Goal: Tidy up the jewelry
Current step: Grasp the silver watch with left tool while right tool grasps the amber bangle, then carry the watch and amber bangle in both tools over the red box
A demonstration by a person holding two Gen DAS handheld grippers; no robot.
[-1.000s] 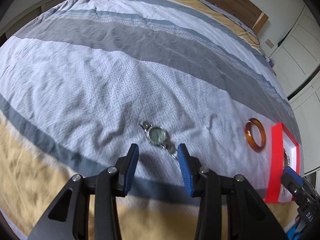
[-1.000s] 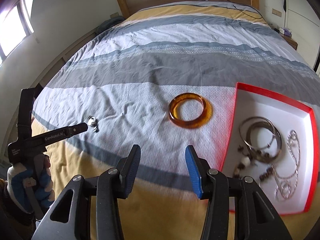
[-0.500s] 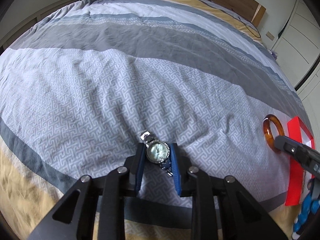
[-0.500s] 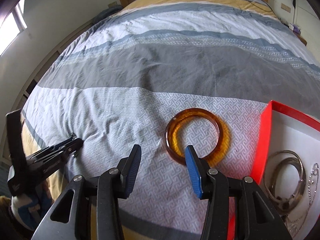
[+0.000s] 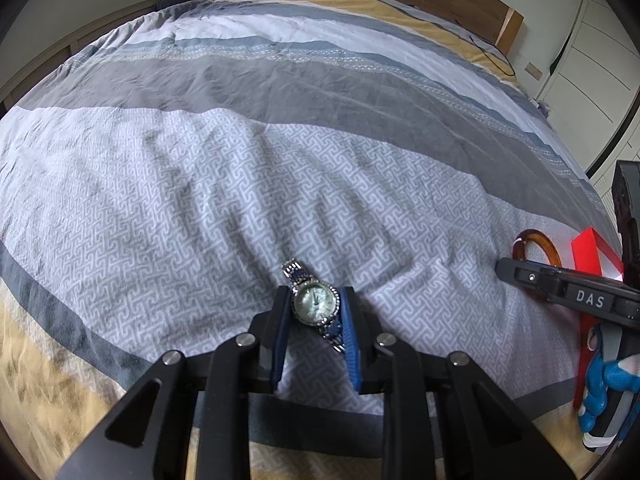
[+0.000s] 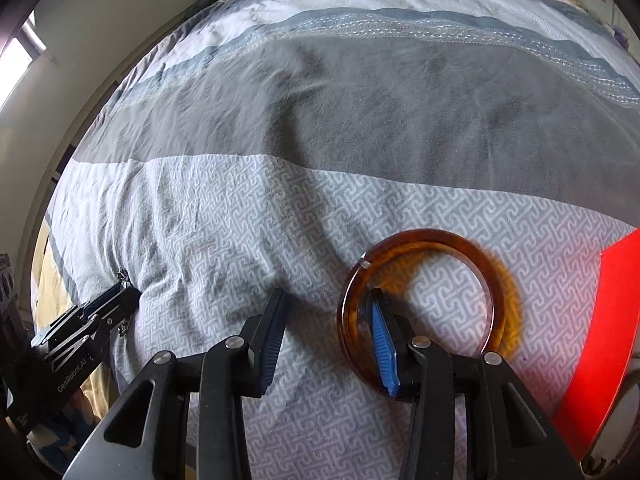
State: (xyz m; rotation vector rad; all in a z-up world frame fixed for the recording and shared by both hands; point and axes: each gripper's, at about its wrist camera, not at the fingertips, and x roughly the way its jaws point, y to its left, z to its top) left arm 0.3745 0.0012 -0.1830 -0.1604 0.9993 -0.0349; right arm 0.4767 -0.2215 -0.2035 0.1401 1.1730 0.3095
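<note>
Two grippers work low over the bed point(image 5: 280, 152), whose striped cover stretches open far and left of them, while the red tray point(image 6: 600, 344) bounds the right edge. The left gripper point(image 5: 316, 312) is clamped narrowly on the watch point(image 5: 315, 305), its band ends sticking out near and far of the pads. Only the right view shows the right gripper point(image 6: 328, 332) spread wide, one finger inside the amber bangle point(image 6: 496, 280) and one outside its left rim, beside the tray.
</note>
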